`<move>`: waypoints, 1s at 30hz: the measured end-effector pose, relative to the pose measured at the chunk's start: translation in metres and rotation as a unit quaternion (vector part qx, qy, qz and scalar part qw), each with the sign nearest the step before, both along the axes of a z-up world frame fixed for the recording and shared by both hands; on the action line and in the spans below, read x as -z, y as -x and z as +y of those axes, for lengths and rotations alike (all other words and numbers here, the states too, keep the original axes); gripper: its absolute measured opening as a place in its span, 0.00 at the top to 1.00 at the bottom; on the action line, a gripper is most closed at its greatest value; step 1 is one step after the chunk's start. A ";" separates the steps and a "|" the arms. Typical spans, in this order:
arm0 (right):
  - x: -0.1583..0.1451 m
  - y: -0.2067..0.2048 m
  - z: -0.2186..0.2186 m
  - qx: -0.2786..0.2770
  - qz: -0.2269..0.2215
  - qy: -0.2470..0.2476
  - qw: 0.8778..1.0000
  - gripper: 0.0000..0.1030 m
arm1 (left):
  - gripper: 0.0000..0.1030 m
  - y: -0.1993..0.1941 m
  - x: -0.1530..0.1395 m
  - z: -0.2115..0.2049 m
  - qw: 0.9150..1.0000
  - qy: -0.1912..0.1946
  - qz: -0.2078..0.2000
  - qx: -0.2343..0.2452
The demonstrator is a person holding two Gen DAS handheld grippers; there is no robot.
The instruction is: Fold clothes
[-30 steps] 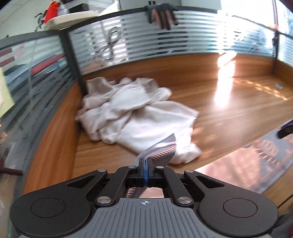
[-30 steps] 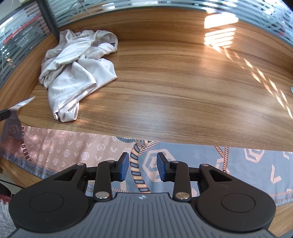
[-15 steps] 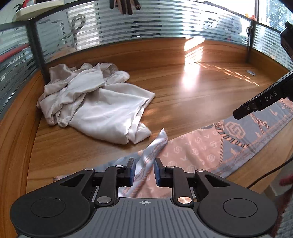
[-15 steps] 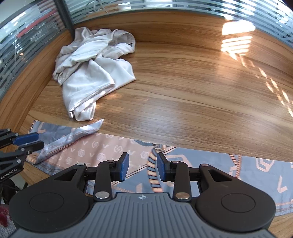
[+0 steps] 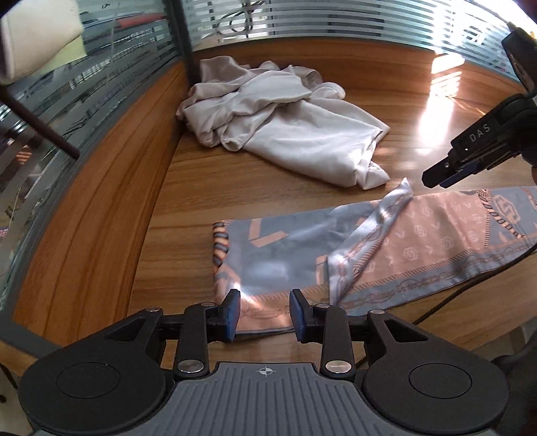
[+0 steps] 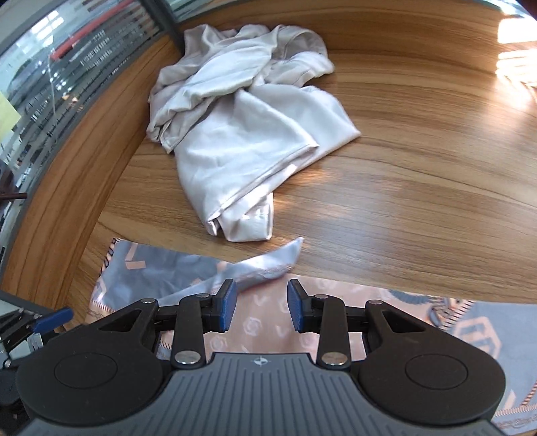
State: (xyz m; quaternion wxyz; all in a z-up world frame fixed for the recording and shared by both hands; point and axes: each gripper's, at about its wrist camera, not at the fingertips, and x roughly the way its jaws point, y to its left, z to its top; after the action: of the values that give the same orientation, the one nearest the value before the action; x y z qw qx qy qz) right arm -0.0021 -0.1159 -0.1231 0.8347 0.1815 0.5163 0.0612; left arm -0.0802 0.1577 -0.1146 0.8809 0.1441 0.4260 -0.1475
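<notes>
A patterned scarf [image 5: 419, 241] in grey-blue and pink is seen spread along the near edge of the wooden desk [image 5: 235, 187], with one corner flipped over onto itself so that a pale, shiny strip [image 5: 386, 218] runs diagonally across the cloth. The left gripper [image 5: 265, 313] is held over the scarf's near hem; its jaws are opening, and nothing is pinched between the blue pads [image 5: 231, 315], the fabric being seen flat beneath the gap. The right gripper [image 6: 258, 308] is held with its jaws parted over the pink part of the scarf [image 6: 268, 325], just short of the flipped corner [image 6: 268, 265]; no cloth is gripped between its pads. In the left wrist view the right gripper [image 5: 449, 176] is seen from the side, poised above the scarf near the tip of the flipped corner. A crumpled white garment [image 5: 288, 124] is left in a heap farther back on the desk, just beyond the scarf and near the striped glass partition [image 5: 302, 16]. A dark cable [image 5: 446, 298] is seen trailing off the desk's near edge.
</notes>
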 end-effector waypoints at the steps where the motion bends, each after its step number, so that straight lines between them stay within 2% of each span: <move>1: 0.003 -0.006 0.005 0.002 0.004 0.001 1.000 0.63 | 0.64 0.003 -0.001 0.004 1.000 -0.001 0.000 -0.009; 4: 0.012 -0.024 0.017 0.003 0.016 0.002 1.000 0.63 | 0.63 0.009 -0.002 0.015 1.000 -0.002 0.001 -0.030; 11: 0.029 -0.048 0.040 -0.020 0.037 0.052 0.998 0.63 | 0.61 0.021 -0.005 0.035 0.997 0.000 0.002 -0.073; 18: 0.033 -0.050 0.058 -0.049 0.035 0.107 0.992 0.63 | 0.58 0.022 -0.006 0.042 0.996 0.006 0.001 -0.086; 20: 0.033 -0.049 0.062 -0.057 0.031 0.124 0.990 0.69 | 0.58 0.020 -0.006 0.041 0.997 0.010 0.002 -0.081; 21: 0.033 -0.048 0.063 -0.062 0.028 0.134 0.989 0.76 | 0.58 0.019 -0.005 0.041 0.997 0.012 0.003 -0.078; 22: 0.032 -0.046 0.062 -0.066 0.027 0.140 0.988 0.89 | 0.58 0.018 -0.005 0.040 0.997 0.014 0.004 -0.074; 24: 0.032 -0.045 0.058 -0.065 0.031 0.125 0.990 0.97 | 0.59 0.014 -0.004 0.038 0.998 0.019 0.005 -0.065; 30: 0.019 -0.032 0.046 -0.056 0.013 0.094 0.994 0.99 | 0.59 -0.009 0.005 0.025 0.997 0.067 0.033 -0.026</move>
State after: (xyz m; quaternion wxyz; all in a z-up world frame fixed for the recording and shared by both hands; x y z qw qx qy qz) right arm 0.0295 -0.0699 -0.1419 0.8365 0.0734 0.5400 0.0568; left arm -0.0708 0.1826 -0.1197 0.8777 0.0692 0.4473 -0.1573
